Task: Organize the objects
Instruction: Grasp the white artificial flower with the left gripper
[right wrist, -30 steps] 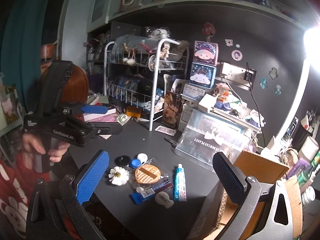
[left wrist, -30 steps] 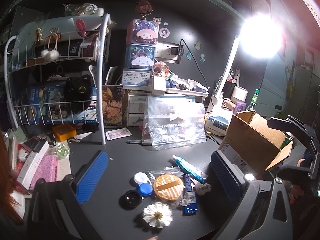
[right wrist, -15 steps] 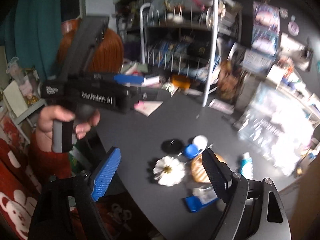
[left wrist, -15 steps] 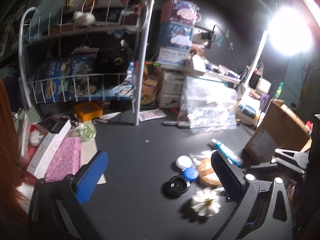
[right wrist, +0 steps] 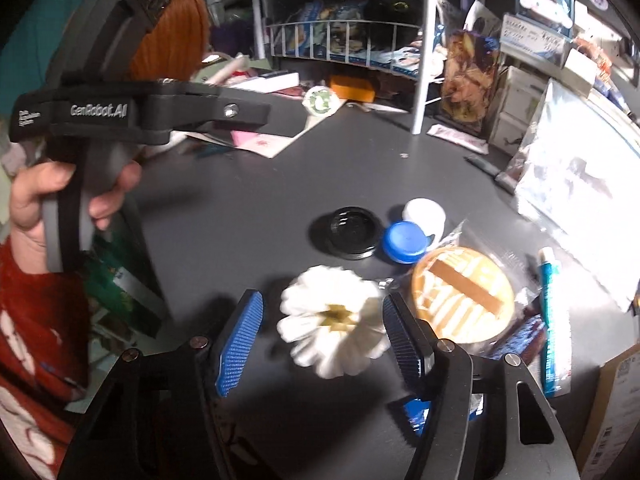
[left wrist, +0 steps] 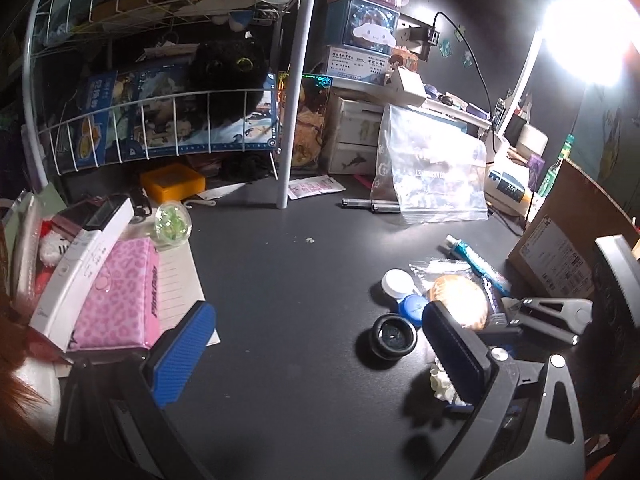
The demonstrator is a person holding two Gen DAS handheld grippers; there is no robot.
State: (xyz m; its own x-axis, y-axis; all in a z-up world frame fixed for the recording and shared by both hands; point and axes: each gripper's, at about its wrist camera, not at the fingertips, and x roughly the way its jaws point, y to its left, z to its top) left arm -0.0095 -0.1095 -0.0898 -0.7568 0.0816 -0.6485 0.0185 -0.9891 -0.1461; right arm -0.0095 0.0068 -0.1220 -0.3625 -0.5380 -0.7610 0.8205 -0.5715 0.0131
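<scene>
A white flower (right wrist: 334, 322) lies on the dark desk between the open fingers of my right gripper (right wrist: 322, 340), which hovers low over it. Behind it sit a black lid (right wrist: 347, 232), a blue cap (right wrist: 404, 241), a white cap (right wrist: 424, 213), a round orange packet (right wrist: 464, 294) and a blue tube (right wrist: 554, 320). My left gripper (left wrist: 320, 354) is open and empty over bare desk, left of the black lid (left wrist: 393, 337). The flower (left wrist: 442, 386) is mostly hidden behind its right finger. The left gripper's body also shows in the right wrist view (right wrist: 120, 112).
A white wire rack (left wrist: 160, 92) stands at the back left. A pink pouch (left wrist: 118, 306) and a white box (left wrist: 80, 272) lie at the left. A clear plastic bag (left wrist: 430, 172) and a cardboard box (left wrist: 576, 240) stand at the right.
My right gripper has dropped toward the flower and its fingers now straddle it. My left gripper has swung left and lower, away from the cluster of small objects.
</scene>
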